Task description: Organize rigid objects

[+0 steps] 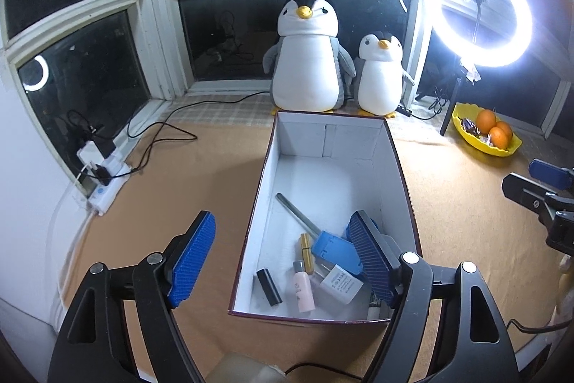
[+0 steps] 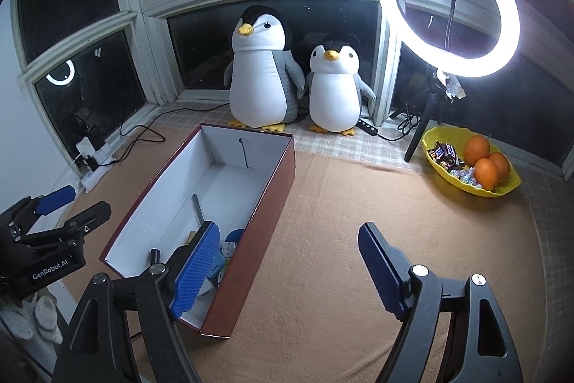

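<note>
Both grippers point(image 1: 283, 261) point(image 2: 287, 271) open, box point(image 1: 401, 167) beneath

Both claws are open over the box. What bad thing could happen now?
1. The left claw hangs over the box rim; dropping lower, its finger might bump the wall and shove the box.
2. The pink bottle and other bits lie piled together, so another drop might knock them about.
3. The cable lies loose nearby and could snag.
</note>
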Action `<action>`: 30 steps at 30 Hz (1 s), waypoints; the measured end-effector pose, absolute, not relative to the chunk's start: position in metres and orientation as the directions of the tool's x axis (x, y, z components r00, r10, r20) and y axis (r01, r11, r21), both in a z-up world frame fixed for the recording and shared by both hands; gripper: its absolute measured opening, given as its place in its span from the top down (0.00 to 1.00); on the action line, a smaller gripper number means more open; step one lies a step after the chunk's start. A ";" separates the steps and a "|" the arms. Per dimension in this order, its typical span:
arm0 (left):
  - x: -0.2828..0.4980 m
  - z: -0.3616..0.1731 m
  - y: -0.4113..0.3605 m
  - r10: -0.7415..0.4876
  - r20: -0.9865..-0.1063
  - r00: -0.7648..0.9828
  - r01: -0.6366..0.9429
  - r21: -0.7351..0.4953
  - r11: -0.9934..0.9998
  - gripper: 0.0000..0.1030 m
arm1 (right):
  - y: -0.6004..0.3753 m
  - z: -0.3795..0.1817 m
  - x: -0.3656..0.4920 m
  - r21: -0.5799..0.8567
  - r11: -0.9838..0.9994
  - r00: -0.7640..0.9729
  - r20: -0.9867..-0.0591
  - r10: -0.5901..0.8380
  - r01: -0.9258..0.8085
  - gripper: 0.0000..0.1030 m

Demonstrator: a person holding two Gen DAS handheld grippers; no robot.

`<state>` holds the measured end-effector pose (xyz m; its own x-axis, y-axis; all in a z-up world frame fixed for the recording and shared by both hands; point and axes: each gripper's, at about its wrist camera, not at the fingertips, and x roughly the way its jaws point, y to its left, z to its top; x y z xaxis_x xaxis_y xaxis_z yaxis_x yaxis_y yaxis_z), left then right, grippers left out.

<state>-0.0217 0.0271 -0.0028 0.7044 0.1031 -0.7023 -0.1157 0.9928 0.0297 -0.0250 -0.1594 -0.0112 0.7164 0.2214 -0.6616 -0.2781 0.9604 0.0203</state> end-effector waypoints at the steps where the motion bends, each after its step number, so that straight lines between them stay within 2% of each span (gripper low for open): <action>1: -0.022 -0.003 0.027 0.104 -0.702 0.704 -0.118 0.029 0.993 0.24 | -0.159 -0.011 -0.026 0.021 0.960 0.716 -0.662 0.222 -0.279 0.26; 30: -0.024 -0.001 0.034 0.123 -0.707 0.696 -0.153 0.022 0.988 0.23 | -0.157 -0.020 -0.026 0.026 0.961 0.696 -0.683 0.219 -0.277 0.26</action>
<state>-0.0243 0.0343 -0.0014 0.6963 0.1234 -0.7070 -0.1528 0.9880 0.0220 -0.0259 -0.1572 -0.0196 0.6963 0.2194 -0.6834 -0.2770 0.9605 0.0261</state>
